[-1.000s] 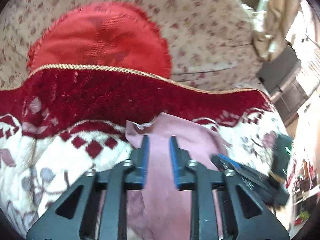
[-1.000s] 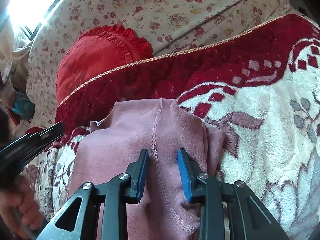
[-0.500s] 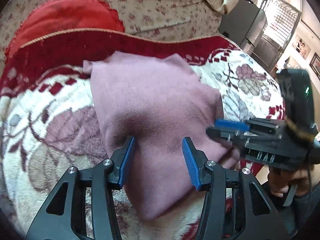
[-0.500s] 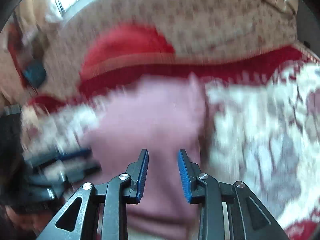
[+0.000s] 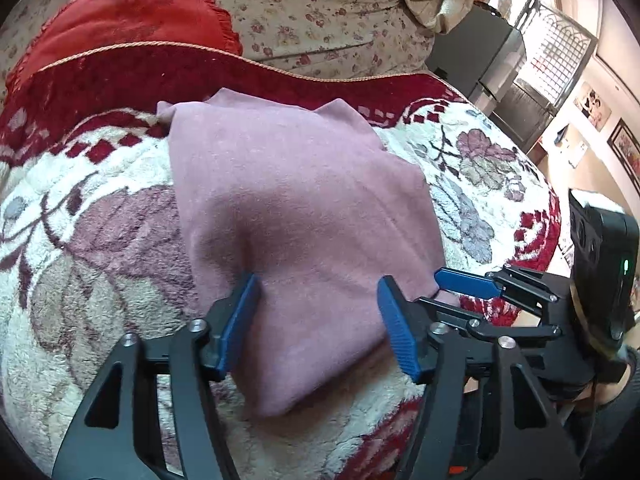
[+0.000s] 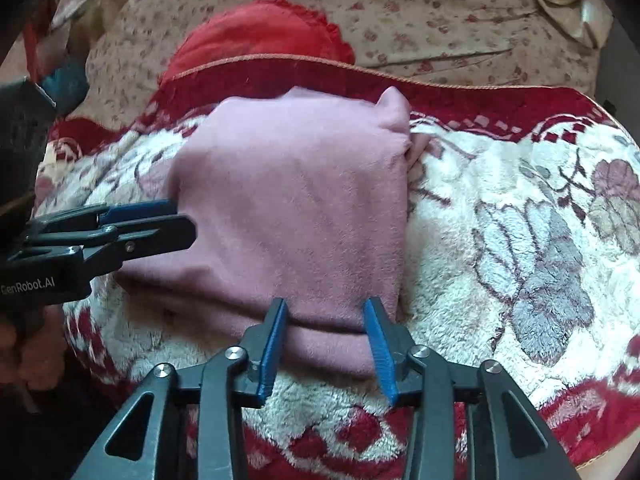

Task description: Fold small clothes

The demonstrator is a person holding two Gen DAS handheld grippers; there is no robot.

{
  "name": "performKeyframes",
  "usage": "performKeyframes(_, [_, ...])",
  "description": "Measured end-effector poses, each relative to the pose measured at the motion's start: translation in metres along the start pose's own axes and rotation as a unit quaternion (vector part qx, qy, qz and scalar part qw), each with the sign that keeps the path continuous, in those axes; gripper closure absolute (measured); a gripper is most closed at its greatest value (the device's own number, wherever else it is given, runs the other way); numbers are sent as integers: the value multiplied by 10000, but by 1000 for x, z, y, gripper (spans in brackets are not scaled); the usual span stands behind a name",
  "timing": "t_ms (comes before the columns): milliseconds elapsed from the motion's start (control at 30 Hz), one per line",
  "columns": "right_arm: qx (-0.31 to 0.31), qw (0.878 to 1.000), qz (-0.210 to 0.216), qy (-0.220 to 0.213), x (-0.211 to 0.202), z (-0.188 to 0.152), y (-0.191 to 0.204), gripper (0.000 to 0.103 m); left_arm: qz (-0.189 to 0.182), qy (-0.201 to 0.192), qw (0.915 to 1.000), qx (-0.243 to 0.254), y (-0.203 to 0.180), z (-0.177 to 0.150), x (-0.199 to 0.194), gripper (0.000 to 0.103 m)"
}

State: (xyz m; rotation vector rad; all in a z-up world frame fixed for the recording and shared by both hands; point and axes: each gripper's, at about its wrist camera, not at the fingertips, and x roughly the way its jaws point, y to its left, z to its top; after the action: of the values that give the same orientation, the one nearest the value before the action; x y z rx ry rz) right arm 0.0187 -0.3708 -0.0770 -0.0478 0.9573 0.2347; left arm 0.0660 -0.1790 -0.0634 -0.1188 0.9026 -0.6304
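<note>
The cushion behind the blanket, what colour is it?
Red, with a frilly edge. The cushion shows best in the left wrist view.

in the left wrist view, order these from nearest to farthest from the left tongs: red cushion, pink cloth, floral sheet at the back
1. Pink cloth: right between the left tongs, on the blanket.
2. Red cushion: far left, behind the blanket's dark red border.
3. Floral sheet: at the back, beyond the cushion.

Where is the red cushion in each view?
Left wrist: red cushion sits top left, behind the blanket's gold-corded edge.
Right wrist: red cushion sits top centre-left, behind the same edge.
Shared landmark: the pink garment, lying in front of it.
</note>
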Motion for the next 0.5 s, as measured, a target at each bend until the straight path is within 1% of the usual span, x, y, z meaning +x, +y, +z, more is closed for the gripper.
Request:
performKeyframes(67, [212, 9996, 183, 8, -3, 3, -7, 63, -13, -5, 10000, 43, -3, 1, -3, 40])
performKeyframes(133, [462, 9985, 303, -48, -9, 7, -14, 63, -254, -103, 9996, 18, 0, 4, -13, 40])
performKeyframes(167, [599, 9976, 312, -154, -14, 8, -16, 63, -255, -195, 9995, -61, 3, 5, -19, 40])
performKeyframes(267, [986, 9928, 57, -675, -33, 15, -29, 63, -79, -494, 9977, -465, 24, 17, -34, 40])
performKeyframes(300, [1169, 9895, 38, -844, -38, 17, -35, 63, -48, -569, 9962, -660, 34, 22, -37, 40])
performKeyframes(367, [1492, 9809, 182, -1239, -44, 17, -49, 63, 2, -645, 9934, -945, 49, 28, -38, 40])
performKeyframes(400, [1602, 9763, 294, -1422, -43, 19, -54, 63, -33, -618, 9915, -1145, 57, 30, -35, 40])
performKeyframes(467, [1953, 9694, 550, -1384, -33, 32, -68, 63, -363, -389, 9869, -1524, 71, 36, -20, 40])
performKeyframes(500, [2159, 9624, 809, -1438, -29, 40, -77, 63, -560, -234, 9840, -1672, 75, 38, -10, 40])
